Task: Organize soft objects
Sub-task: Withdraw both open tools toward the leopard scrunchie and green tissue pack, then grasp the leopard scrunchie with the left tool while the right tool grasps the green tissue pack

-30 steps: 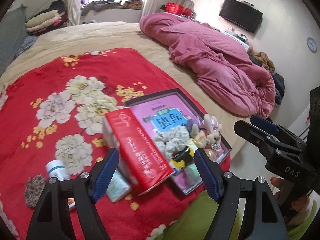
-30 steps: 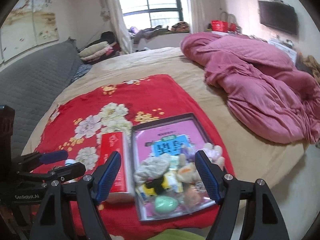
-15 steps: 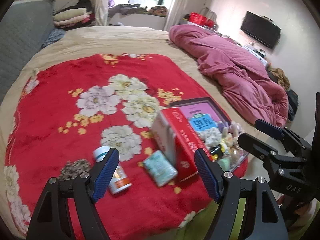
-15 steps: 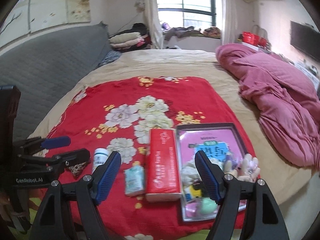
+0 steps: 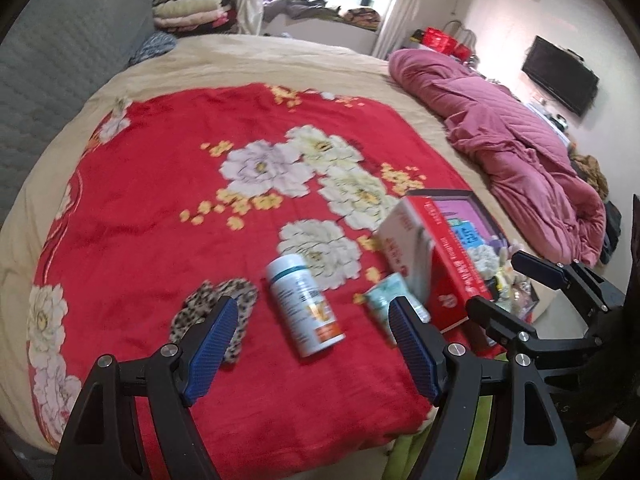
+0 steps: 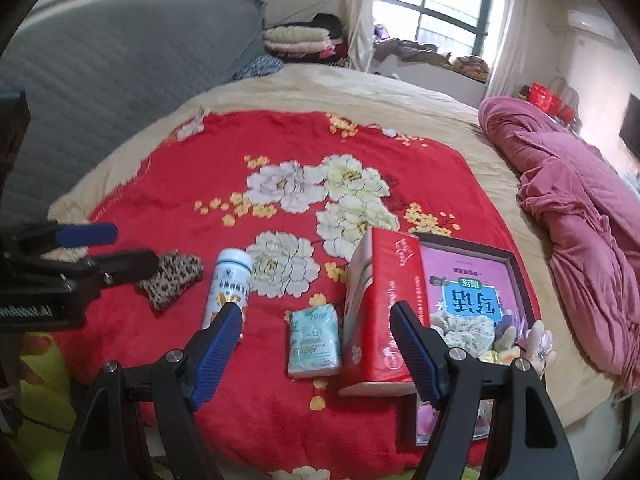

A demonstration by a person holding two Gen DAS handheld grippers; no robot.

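**Red blanket, both tongs empty above the near edge**

Red plush with pale flowers covers the bed, and the blanket (image 5: 160, 184) carries everything. The left tongs (image 5: 310, 344) hang over its near edge with their blue pads spread apart and nothing between them. Just ahead of them lies a white bottle (image 5: 304, 304) on its side. At the tip of the left pad lies a leopard-print scrunchie (image 5: 216, 304), flat on the blanket. By the right pad sits a small teal tissue pack (image 5: 384, 296), and beyond that a red tissue box (image 5: 436, 264).

The right tongs (image 6: 316, 352) are likewise wide apart and empty. The teal tissue pack (image 6: 316, 340) lies between their pads, a little ahead. The red tissue box (image 6: 380, 304) stands just ahead of the right pad. Further right, touching the box, is a dark-rimmed tray (image 6: 516, 268) with a pink bottom, holding a pale scrunchie (image 6: 468, 328) and small plush toys (image 6: 536, 340). The white bottle (image 6: 230, 284) lies ahead of the left pad.
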